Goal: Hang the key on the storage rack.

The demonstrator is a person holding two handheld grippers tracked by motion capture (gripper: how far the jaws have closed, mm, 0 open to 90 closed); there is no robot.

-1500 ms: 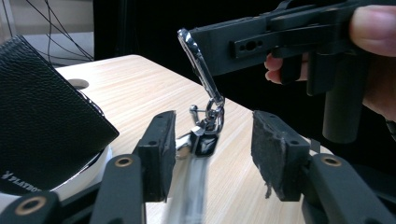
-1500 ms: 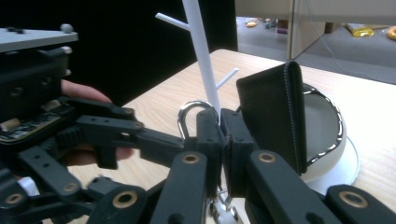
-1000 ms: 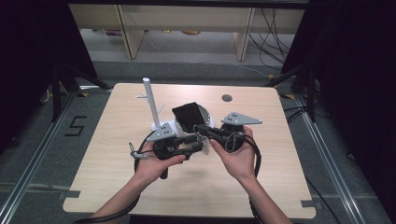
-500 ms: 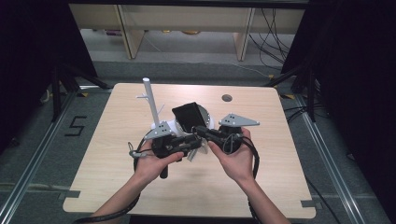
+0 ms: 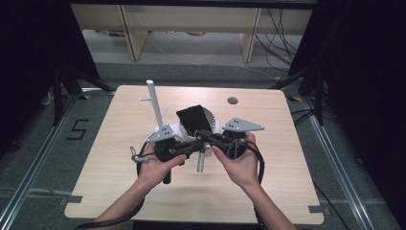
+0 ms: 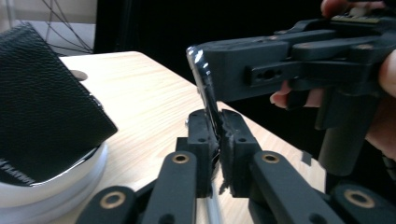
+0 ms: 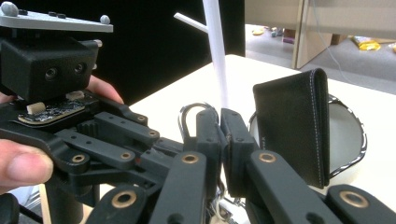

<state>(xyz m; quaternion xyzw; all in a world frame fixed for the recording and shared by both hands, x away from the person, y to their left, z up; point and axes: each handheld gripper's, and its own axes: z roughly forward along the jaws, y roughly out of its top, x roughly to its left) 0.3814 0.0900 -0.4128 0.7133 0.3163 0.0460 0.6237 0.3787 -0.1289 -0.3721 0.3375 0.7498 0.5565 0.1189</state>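
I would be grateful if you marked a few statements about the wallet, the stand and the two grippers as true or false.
1. A black leather wallet leans on a white round dish. True.
2. The white stand lies flat on the table. False: it stands upright.
3. The left gripper has its jaws wide open. False: they have just been closing and now pinch a thin dark strip.
4. The right gripper meets the left gripper tip to tip above the middle of the table. True.
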